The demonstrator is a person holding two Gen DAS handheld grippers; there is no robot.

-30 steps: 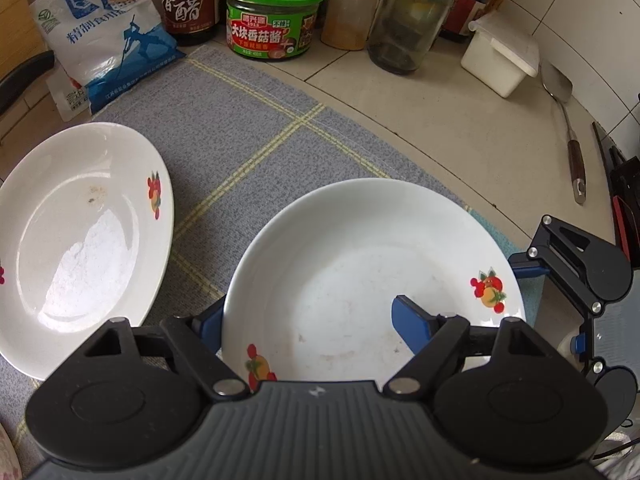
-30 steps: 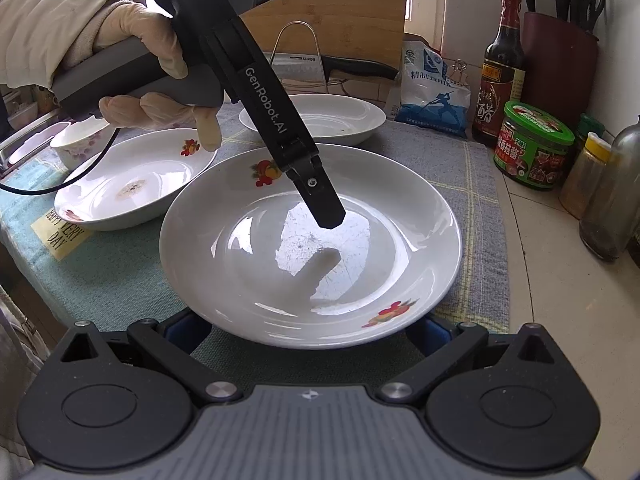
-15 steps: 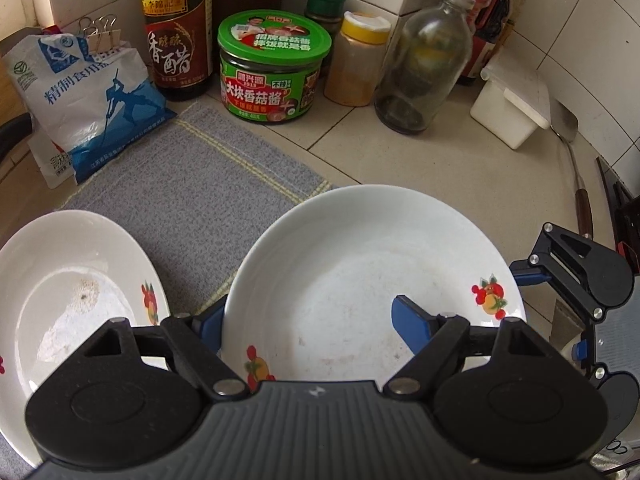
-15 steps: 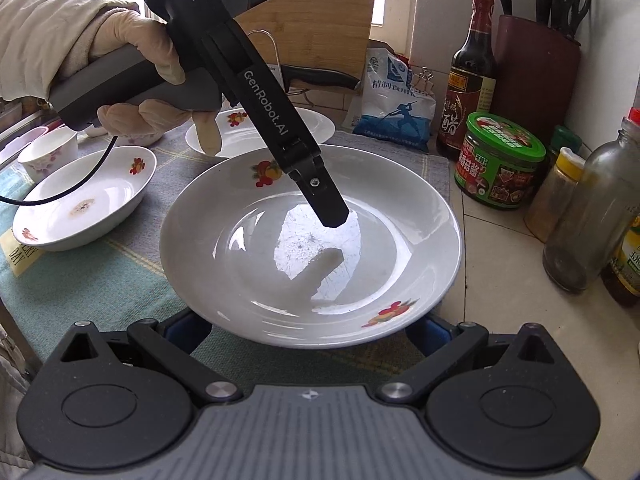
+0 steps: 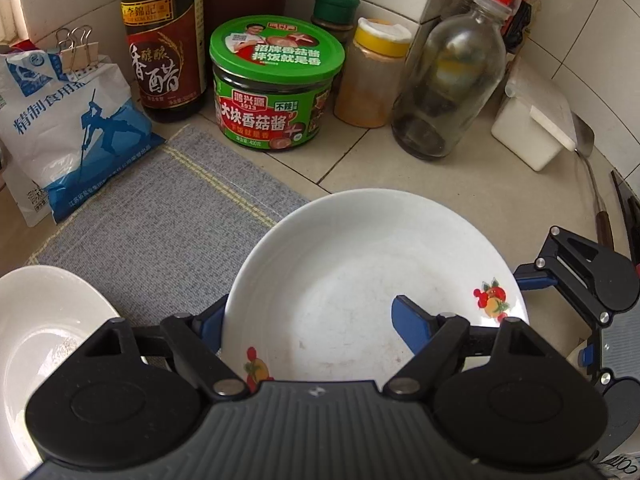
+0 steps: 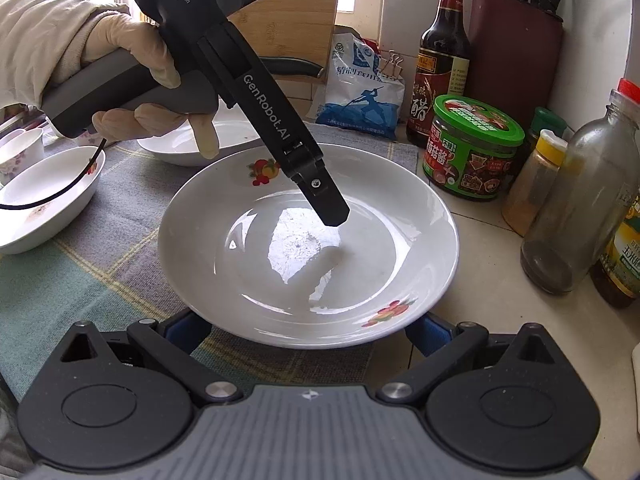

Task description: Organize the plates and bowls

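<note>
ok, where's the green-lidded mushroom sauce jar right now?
The green-lidded mushroom sauce jar stands at the back of the tiled counter in the left wrist view, between the dark vinegar bottle and the yellow-capped spice jar, beyond the grey mat's corner.

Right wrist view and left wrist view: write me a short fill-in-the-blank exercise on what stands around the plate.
1. The sauce jar beside the vinegar bottle has a ___ lid.
2. The salt bag is shut with binder ___.
3. The spice jar has a ___ lid.
4. The hand holding the left gripper wears a ___.

Missing words: green; clips; yellow; glove
</note>
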